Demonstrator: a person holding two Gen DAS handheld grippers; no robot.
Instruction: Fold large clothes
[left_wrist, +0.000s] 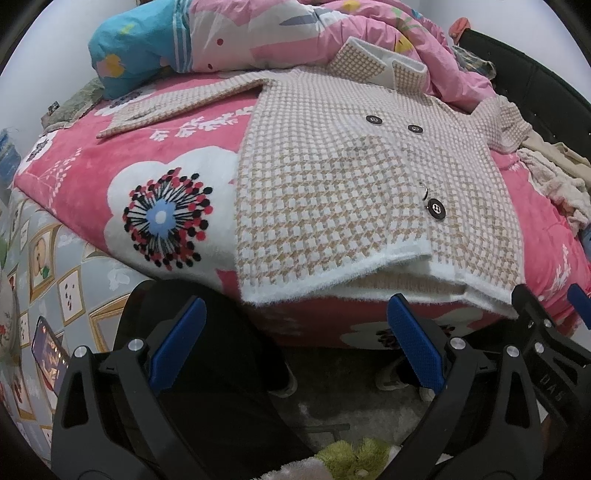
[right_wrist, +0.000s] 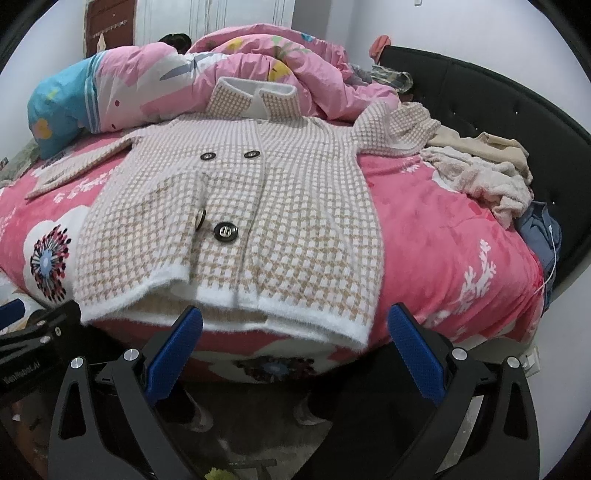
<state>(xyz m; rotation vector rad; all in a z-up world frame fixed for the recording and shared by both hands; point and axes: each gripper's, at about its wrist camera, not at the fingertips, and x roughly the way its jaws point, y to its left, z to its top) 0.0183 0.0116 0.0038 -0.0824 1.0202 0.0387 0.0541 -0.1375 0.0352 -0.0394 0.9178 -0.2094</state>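
A beige and white houndstooth knit coat (left_wrist: 332, 192) with black buttons lies flat, front up, on the pink flowered bed cover (left_wrist: 81, 184); it also shows in the right wrist view (right_wrist: 258, 221). Its white hem hangs at the bed's near edge. One sleeve stretches out to the left, the other is bunched at the right (right_wrist: 399, 129). My left gripper (left_wrist: 295, 325) is open and empty, just below the hem. My right gripper (right_wrist: 295, 332) is open and empty, just in front of the hem; it also shows at the right edge of the left wrist view (left_wrist: 546, 317).
A pink and blue quilt (right_wrist: 184, 85) is heaped at the back of the bed. Loose cream and blue clothes (right_wrist: 491, 177) lie at the right by the black headboard (right_wrist: 517, 110). A phone (left_wrist: 48, 354) lies on the grey sheet at left. Floor and dark legs show below.
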